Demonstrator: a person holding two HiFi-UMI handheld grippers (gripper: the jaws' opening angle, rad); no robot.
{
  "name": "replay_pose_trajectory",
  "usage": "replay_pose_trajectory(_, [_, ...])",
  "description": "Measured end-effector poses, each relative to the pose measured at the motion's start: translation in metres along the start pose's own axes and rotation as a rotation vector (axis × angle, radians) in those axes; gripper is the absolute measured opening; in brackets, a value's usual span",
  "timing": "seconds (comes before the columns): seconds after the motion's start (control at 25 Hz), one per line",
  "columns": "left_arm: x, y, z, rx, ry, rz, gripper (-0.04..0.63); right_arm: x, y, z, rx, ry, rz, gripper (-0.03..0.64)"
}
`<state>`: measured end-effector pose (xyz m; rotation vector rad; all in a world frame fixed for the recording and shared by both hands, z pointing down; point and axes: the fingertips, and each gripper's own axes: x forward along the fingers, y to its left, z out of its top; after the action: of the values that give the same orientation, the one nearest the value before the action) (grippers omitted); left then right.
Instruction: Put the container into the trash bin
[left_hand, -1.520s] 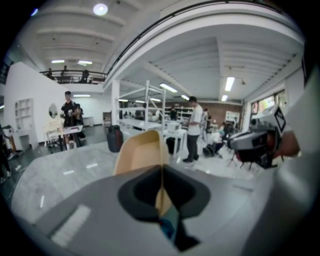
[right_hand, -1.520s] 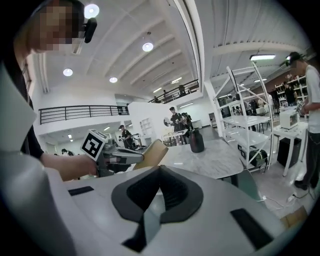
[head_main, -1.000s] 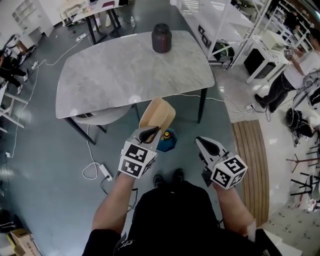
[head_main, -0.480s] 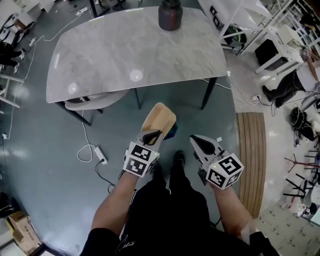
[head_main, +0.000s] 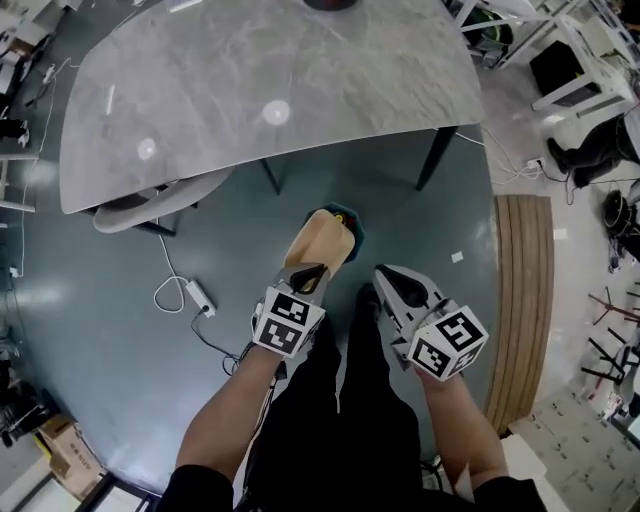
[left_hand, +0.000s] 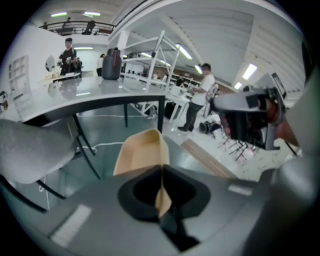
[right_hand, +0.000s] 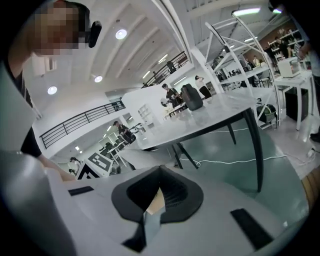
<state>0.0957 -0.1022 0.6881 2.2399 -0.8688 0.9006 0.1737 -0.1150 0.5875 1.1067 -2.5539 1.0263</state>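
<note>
My left gripper (head_main: 305, 274) is shut on the near rim of a tan paper container (head_main: 318, 243), an open tray that tilts away from me. Under the container's far end, the rim of a small teal trash bin (head_main: 349, 214) shows on the floor; most of the bin is hidden. In the left gripper view the container (left_hand: 140, 154) sticks out ahead of the closed jaws (left_hand: 162, 172). My right gripper (head_main: 386, 276) hangs beside it on the right, apart from it. Its jaws (right_hand: 159, 175) are shut and hold nothing I can name.
A grey marble table (head_main: 250, 90) on dark legs stands just beyond the bin, with a dark jar (left_hand: 111, 65) at its far edge. A pale chair (head_main: 150, 205) is tucked under its left side. A power strip (head_main: 195, 295) and a cable lie left, a wooden slat mat (head_main: 520, 300) right.
Both grippers have sunk toward the floor, and the container has come down over the teal bin. The table now fills more of the top of the head view.
</note>
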Motion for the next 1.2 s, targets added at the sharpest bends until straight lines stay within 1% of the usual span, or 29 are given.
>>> replay_pose_trajectory(0.16, [0.038, 0.014, -0.015, 0.002, 0.032, 0.0, 0.02, 0.015, -0.039, -0.032, 0.046, 0.015, -0.027, -0.006])
replay_pose_trajectory(0.32, [0.071, 0.03, -0.039, 0.002, 0.066, -0.003, 0.02, 0.026, -0.058, -0.068, 0.087, 0.045, -0.036, -0.006])
replay_pose_trajectory(0.48, [0.108, 0.04, -0.064, -0.006, 0.103, -0.009, 0.021, 0.034, -0.077, -0.1, 0.102, 0.084, -0.036, -0.006])
replay_pose_trajectory(0.64, [0.141, 0.048, -0.086, 0.026, 0.128, -0.012, 0.021, 0.043, -0.093, -0.124, 0.112, 0.113, -0.042, -0.006])
replay_pose_trajectory(0.76, [0.166, 0.057, -0.099, 0.024, 0.137, -0.014, 0.021, 0.05, -0.102, -0.131, 0.11, 0.114, -0.049, -0.006])
replay_pose_trajectory(0.88, [0.184, 0.062, -0.112, 0.023, 0.165, -0.011, 0.021, 0.051, -0.104, -0.133, 0.114, 0.108, -0.048, -0.006])
replay_pose_trajectory(1.04, [0.205, 0.081, -0.118, 0.054, 0.187, 0.037, 0.023, 0.05, -0.111, -0.144, 0.113, 0.136, -0.052, -0.006])
replay_pose_trajectory(1.08, [0.21, 0.084, -0.118, 0.057, 0.187, 0.038, 0.023, 0.05, -0.112, -0.146, 0.11, 0.142, -0.052, -0.006])
replay_pose_trajectory(1.2, [0.22, 0.09, -0.12, 0.039, 0.194, 0.005, 0.026, 0.05, -0.114, -0.149, 0.108, 0.152, -0.055, -0.006])
